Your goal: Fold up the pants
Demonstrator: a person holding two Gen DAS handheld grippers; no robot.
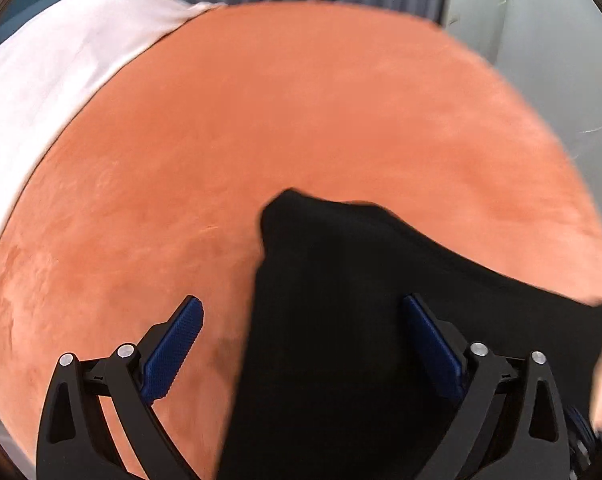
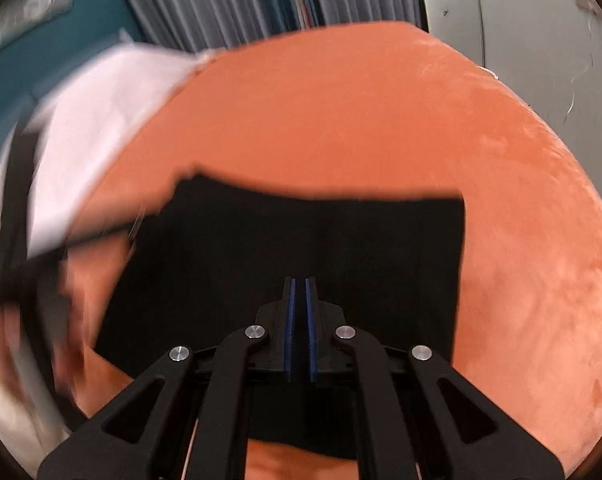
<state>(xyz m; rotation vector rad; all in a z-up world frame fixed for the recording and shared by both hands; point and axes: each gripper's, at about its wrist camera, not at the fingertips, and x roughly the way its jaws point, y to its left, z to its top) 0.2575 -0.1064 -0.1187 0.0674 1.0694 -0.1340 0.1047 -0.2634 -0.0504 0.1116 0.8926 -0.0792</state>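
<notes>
Pants (image 2: 301,248) — black, lying mid-blanket (image 1: 261,120), near edge. Left gripper (image 1: 301,320) wide open, straddling the left edge, holding nothing. Right gripper (image 2: 300,284) pinched nearly closed over cloth — grip itself unclear. Risk: slack fabric slipping, fold dragging crooked on plush orange pile.

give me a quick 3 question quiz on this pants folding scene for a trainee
1. True or false: the left tool is open.
2. Which colour is the blanket under the black pants? A) orange B) green C) grey
3. Fill in: the right tool has its fingers pressed ____ over the pants.

Key: 1 true; 2 A; 3 together
</notes>
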